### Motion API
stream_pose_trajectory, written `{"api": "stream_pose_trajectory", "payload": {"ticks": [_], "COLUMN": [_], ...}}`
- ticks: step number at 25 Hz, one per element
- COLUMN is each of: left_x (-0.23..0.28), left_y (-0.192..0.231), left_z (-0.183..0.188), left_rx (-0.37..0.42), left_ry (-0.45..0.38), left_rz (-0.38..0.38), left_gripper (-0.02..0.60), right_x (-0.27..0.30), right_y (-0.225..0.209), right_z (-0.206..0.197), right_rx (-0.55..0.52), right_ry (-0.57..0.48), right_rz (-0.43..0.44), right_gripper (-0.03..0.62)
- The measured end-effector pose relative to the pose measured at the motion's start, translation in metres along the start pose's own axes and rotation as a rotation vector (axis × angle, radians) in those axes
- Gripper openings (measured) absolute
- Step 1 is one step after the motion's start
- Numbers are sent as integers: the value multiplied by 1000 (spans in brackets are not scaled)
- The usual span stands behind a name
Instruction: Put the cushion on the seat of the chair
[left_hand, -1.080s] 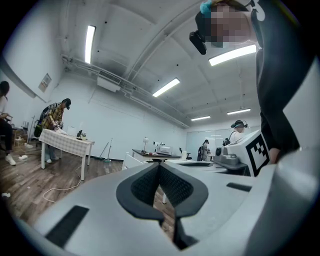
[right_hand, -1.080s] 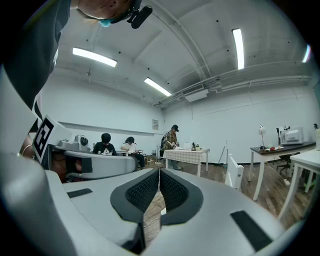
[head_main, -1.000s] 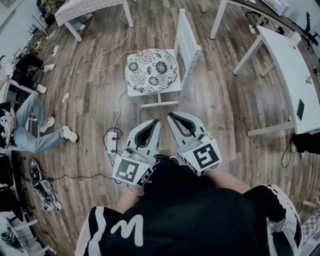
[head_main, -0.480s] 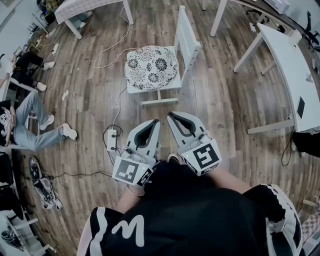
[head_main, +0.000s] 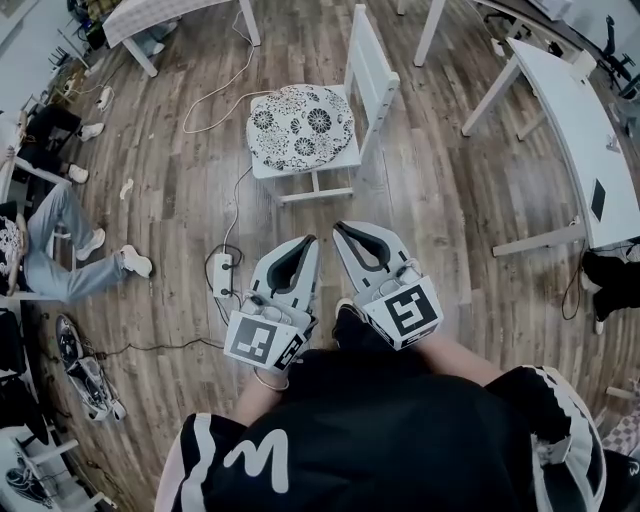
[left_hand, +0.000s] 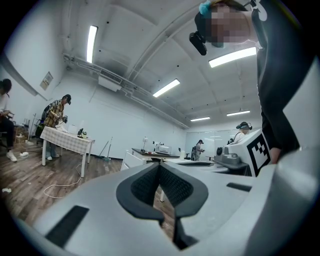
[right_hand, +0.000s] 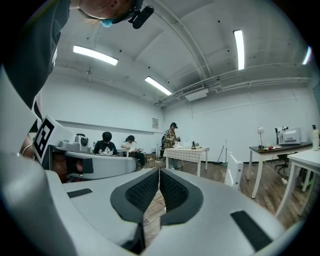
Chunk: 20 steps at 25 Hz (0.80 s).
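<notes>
Near chair: left tongs, right tongs level, closed.

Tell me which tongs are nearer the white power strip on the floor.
Left. The left tongs hang just right of the power strip; the right tongs sit beyond them, farther right.

I see the patterned cushion lying on the seat of the white chair, out on the wooden floor. My left gripper and right gripper sit side by side nearer me, well apart from the chair, jaws together with nothing between them. A power strip lies just left of them.
</notes>
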<state>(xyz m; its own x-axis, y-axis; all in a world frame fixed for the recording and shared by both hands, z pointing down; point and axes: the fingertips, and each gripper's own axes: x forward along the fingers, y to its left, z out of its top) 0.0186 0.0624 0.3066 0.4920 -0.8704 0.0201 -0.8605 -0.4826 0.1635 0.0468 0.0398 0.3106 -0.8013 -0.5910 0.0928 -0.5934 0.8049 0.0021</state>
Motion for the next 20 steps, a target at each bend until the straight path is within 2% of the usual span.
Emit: {"api": "stream_pose_trajectory", "payload": {"ticks": [6, 20], "left_x": [-32, -138], "left_y": [-6, -35], "left_z": [0, 8], "left_rx": [-6, 20], "left_ry": [-3, -17], "left_rz": [-12, -69], "left_gripper": [3, 3], "right_x": [-13, -58], "right_y": [31, 135], "right_z": [-1, 5], "right_rx": [7, 9], "right_ry": [2, -21], "right_rz": [-23, -82], "right_gripper": [25, 25]}}
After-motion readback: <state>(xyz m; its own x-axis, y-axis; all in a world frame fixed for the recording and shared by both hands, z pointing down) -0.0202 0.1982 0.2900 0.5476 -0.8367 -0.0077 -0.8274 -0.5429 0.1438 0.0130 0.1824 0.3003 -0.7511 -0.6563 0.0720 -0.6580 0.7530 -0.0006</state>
